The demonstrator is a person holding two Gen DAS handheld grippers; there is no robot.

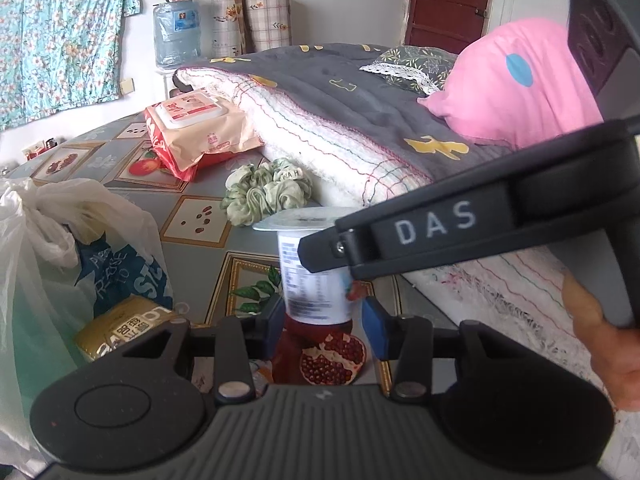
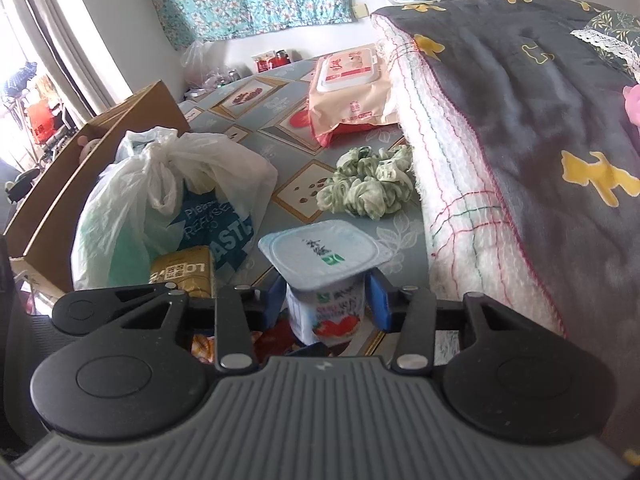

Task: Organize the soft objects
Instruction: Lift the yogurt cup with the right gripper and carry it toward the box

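Note:
A white yogurt cup (image 1: 312, 280) with a foil lid stands upright between the blue pads of my left gripper (image 1: 322, 320), which close on its base. My right gripper (image 1: 320, 252) reaches in from the right and takes the same cup just under the lid. In the right wrist view the yogurt cup (image 2: 324, 256) sits between the pads of my right gripper (image 2: 326, 304). A green scrunchie (image 1: 264, 190) (image 2: 368, 188) lies on the patterned cloth beyond the cup, against a folded grey blanket (image 1: 340, 92) (image 2: 540, 120). On the blanket rests a pink pillow (image 1: 512, 92).
A tied plastic bag (image 1: 48, 240) (image 2: 160, 200) and a gold packet (image 2: 180, 272) sit to the left, with a cardboard box (image 2: 80, 168) behind them. A wet-wipes pack (image 1: 196, 124) (image 2: 352, 88) lies farther back. A hand (image 1: 600, 340) holds the right gripper.

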